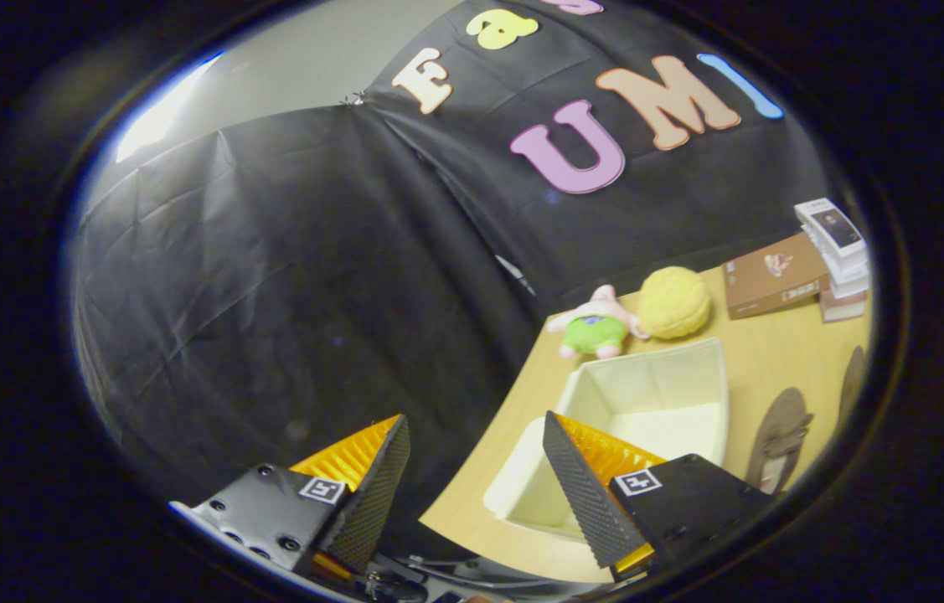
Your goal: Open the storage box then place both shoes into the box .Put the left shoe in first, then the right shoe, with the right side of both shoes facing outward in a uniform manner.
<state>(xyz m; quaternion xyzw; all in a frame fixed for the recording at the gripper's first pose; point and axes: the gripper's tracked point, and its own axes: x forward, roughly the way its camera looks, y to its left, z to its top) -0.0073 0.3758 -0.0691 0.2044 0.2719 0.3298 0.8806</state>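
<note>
Your hand-held gripper (476, 435) is held tilted, its fingers (378, 490) spread wide apart with nothing between them. The left finger sits against the black booth wall (270, 276); the right finger overlaps the near side of the box (673, 377).

Box: white, open on top, interior looks bare as far as you can see into it. It rests on the wooden worktop (781, 352), just ahead of and partly behind your right finger. A lighter flat panel (522, 490) lies at its near end, next to the finger; possibly the lid folded down, but the view is too warped to be sure.

Shoes: one dark shoe (780, 435) lies on the worktop just beside the box, on its far side from the fingers. A second dark shoe (853, 381) shows as a sliver past the first.

Beyond the box, near the wall: a pink and green plush toy (597, 322) touching a yellow ball (674, 301). Further along sit a brown book (773, 275) and a stack of books (838, 251).
</note>
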